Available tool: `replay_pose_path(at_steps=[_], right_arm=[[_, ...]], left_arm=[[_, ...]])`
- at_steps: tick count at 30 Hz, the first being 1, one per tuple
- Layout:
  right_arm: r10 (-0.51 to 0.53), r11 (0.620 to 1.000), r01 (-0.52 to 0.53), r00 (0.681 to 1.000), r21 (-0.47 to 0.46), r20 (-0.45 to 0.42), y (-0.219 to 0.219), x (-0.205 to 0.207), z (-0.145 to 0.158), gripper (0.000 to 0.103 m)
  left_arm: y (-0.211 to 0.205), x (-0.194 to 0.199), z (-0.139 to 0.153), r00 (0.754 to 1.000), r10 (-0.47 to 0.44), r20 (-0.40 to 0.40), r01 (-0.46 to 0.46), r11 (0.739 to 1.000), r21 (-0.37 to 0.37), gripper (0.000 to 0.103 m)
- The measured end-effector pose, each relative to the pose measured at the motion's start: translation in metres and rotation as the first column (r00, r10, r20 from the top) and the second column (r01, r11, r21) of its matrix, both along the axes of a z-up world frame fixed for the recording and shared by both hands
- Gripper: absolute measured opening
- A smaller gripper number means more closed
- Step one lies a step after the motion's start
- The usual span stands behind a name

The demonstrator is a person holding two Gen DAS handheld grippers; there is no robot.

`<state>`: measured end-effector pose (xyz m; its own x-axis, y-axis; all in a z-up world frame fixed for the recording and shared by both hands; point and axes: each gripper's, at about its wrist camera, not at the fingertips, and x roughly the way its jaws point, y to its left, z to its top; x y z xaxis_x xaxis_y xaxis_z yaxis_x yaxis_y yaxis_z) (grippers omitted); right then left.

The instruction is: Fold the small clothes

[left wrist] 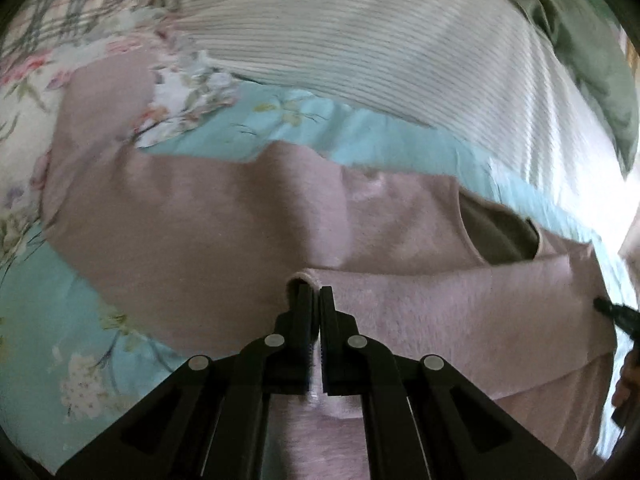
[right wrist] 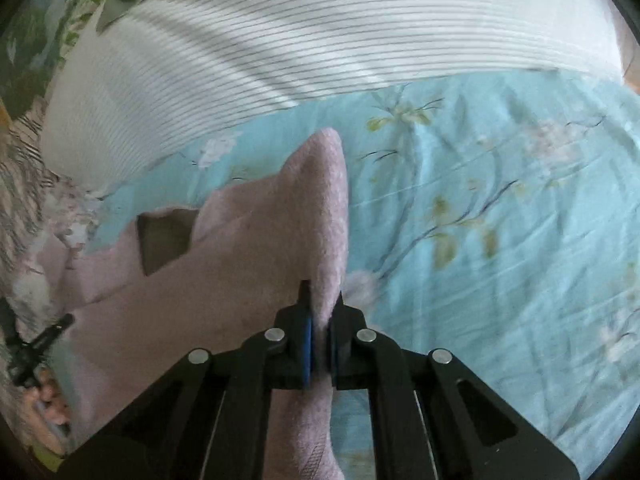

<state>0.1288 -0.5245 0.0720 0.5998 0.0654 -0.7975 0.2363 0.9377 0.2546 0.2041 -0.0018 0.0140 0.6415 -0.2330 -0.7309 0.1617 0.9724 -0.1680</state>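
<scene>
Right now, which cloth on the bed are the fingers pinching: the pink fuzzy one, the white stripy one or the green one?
The fuzzy pink garment. Both grippers are shut on it. The white ribbed striped cloth and green cloth lie untouched farther away.

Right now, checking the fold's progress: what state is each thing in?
Pink garment: spread on the bedsheet, partly folded, pinched at two edges.
Left gripper: shut on a garment edge.
Right gripper: shut on a raised garment fold.
Striped cloth: lying behind, untouched.
Bedsheet: wrinkled.
</scene>
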Motion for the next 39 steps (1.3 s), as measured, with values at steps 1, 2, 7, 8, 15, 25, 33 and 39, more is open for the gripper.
replay_pose_path(at_steps=[1,2,7,8,15,25,33,39], right_arm=[[0.001,1.0,-0.001,0.999,-0.013,-0.043,0.0,0.005,-0.01,0.007],[0.002,1.0,-0.003,0.996,-0.015,-0.09,0.0,0.009,-0.02,0.008],[-0.08,0.984,0.079,0.997,-0.161,0.0,0.019,-0.015,0.012,0.02],[-0.026,0.993,0.03,0.999,-0.112,0.034,0.029,-0.021,0.018,0.02],[0.133,0.99,-0.137,0.982,-0.022,-0.132,0.052,-0.021,-0.018,0.033],[0.246,0.933,-0.254,0.967,0.256,0.061,0.095,-0.084,0.045,0.062],[0.286,0.897,-0.273,0.958,0.349,0.014,0.139,-0.087,0.021,0.063],[0.28,0.9,-0.257,0.96,0.352,-0.015,0.145,-0.086,0.013,0.063]], left_arm=[[-0.002,0.002,-0.002,1.0,-0.004,-0.004,0.004,1.0,0.004,0.001],[-0.003,0.004,-0.005,1.0,-0.01,-0.011,0.01,1.0,0.005,0.001],[0.004,0.008,-0.011,0.999,-0.033,-0.025,0.032,0.999,-0.013,0.002],[0.005,0.007,-0.012,0.999,-0.037,-0.028,0.036,0.999,-0.012,0.002],[0.041,0.001,-0.008,0.999,0.006,-0.034,-0.006,1.0,-0.02,0.006],[0.136,0.05,0.028,0.958,0.281,0.05,-0.284,0.954,0.09,0.07],[0.121,0.137,0.025,0.919,0.347,0.189,-0.395,0.793,0.464,0.082],[0.118,0.191,-0.009,0.921,0.359,0.148,-0.369,0.688,0.625,0.005]])
